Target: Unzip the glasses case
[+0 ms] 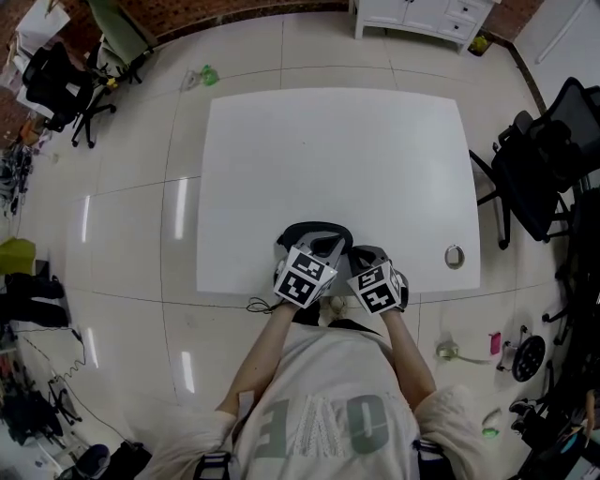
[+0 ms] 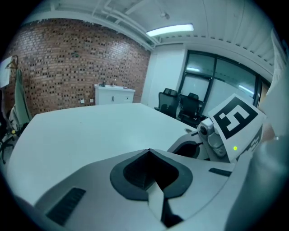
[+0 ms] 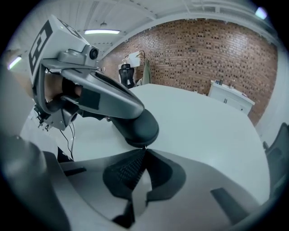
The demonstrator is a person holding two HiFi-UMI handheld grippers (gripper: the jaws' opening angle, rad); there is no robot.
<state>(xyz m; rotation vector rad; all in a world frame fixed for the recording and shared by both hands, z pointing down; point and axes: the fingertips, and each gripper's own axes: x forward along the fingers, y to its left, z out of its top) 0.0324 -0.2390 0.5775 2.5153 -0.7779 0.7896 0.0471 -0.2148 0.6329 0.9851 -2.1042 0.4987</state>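
Observation:
No glasses case shows in any view. My left gripper [image 1: 319,234] and my right gripper [image 1: 367,255] rest side by side at the near edge of the white table [image 1: 328,150], each under its marker cube. In the left gripper view the left gripper [image 2: 149,151] has its jaws meeting at the tip, shut on nothing, and the right gripper [image 2: 212,135] sits close on its right. In the right gripper view the right gripper [image 3: 144,149] is likewise shut with nothing held. The left gripper's dark tip [image 3: 137,126] hangs just beyond it, nearly touching.
A round cable grommet [image 1: 454,256] sits near the table's right front corner. Black office chairs stand to the right [image 1: 544,169] and at the far left [image 1: 56,84]. A white cabinet [image 1: 422,14] lines the far wall. A thin cable [image 1: 258,305] hangs at the near edge.

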